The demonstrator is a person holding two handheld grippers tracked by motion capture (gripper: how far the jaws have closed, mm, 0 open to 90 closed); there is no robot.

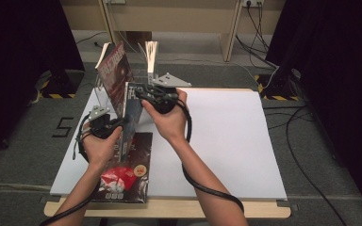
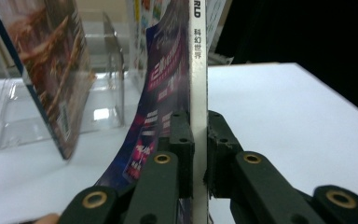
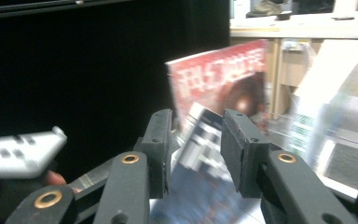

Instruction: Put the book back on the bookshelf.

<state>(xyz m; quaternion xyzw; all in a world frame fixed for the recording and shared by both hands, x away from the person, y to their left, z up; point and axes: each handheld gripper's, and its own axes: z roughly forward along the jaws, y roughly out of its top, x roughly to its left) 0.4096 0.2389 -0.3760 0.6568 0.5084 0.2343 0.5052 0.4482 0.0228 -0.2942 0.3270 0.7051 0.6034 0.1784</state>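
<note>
A thin magazine [image 1: 132,110] stands on edge on the white board [image 1: 226,141], its pale spine [image 2: 198,70] toward me. My left gripper [image 1: 115,123] is shut on the lower part of that spine, and the left gripper view shows both pads [image 2: 182,135] pressed against it. My right gripper [image 1: 140,95] is at the magazine's upper edge. Its jaws [image 3: 196,123] stand apart, and the blurred blue cover [image 3: 200,154] sits between them with a gap on each side.
A clear acrylic stand [image 2: 107,93] at the board's back left holds a red-covered magazine [image 1: 115,70] that leans to the left. Another magazine [image 1: 127,174] lies flat near the front edge under my left forearm. Black curtains flank the table, and cables lie on the floor at right.
</note>
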